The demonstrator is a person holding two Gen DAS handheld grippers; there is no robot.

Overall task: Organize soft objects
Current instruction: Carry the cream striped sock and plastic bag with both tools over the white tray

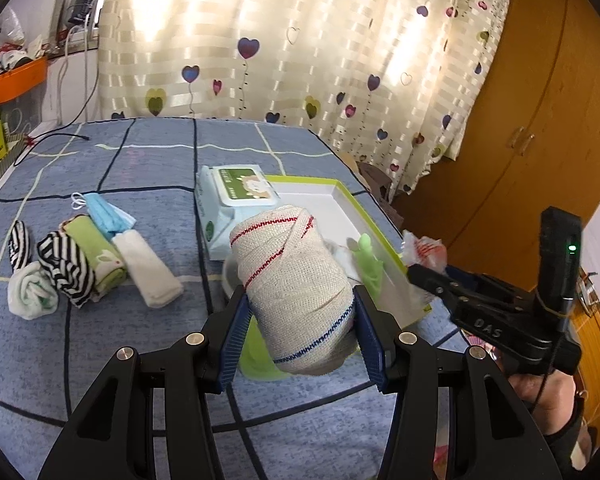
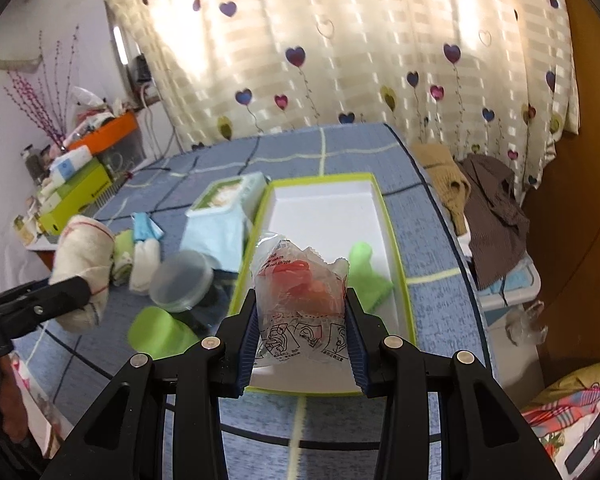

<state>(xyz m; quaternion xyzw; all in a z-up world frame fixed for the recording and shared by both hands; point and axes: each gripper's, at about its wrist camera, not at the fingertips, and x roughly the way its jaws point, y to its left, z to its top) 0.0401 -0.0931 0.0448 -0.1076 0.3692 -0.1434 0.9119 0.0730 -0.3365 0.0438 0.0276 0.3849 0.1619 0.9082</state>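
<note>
Left gripper (image 1: 300, 320): its blue pads are pressing on both sides of a bandage roll (image 1: 296, 280), holding it above the blue checked cloth (image 1: 140, 360).
Bandage roll: a cream woven cylinder with red and blue stitched lines; its long axis is running away from the gripper, its far end pointing forward and slightly left.
Right gripper (image 2: 300, 324): its pads are clamping a clear plastic packet (image 2: 300, 292) holding something red; in the left wrist view it is showing to the right of the left gripper, with "DAS" lettered on its black body.
Packet writing: line drawings are printed along its near edge, and small red print near its top is too fine to read.
Under the left gripper: a light green round piece (image 1: 260, 356) is lying on the cloth.
Just beyond both grippers: a shallow white tray with a lime rim (image 2: 396, 248) is stretching away lengthwise, a green item (image 2: 366, 276) lying inside it.
Ahead, left of the tray: a wet-wipes pack (image 1: 236, 204) with a green label; its text is unreadable.
Left of the right gripper: a clear round container (image 2: 182, 280) is sitting on the cloth.
Far left of the left gripper: rolled cloths, striped socks (image 1: 66, 268) and a blue face mask (image 1: 106, 214) are lying together.
Farthest: a heart-patterned curtain (image 1: 300, 40) is hanging behind the table.
</note>
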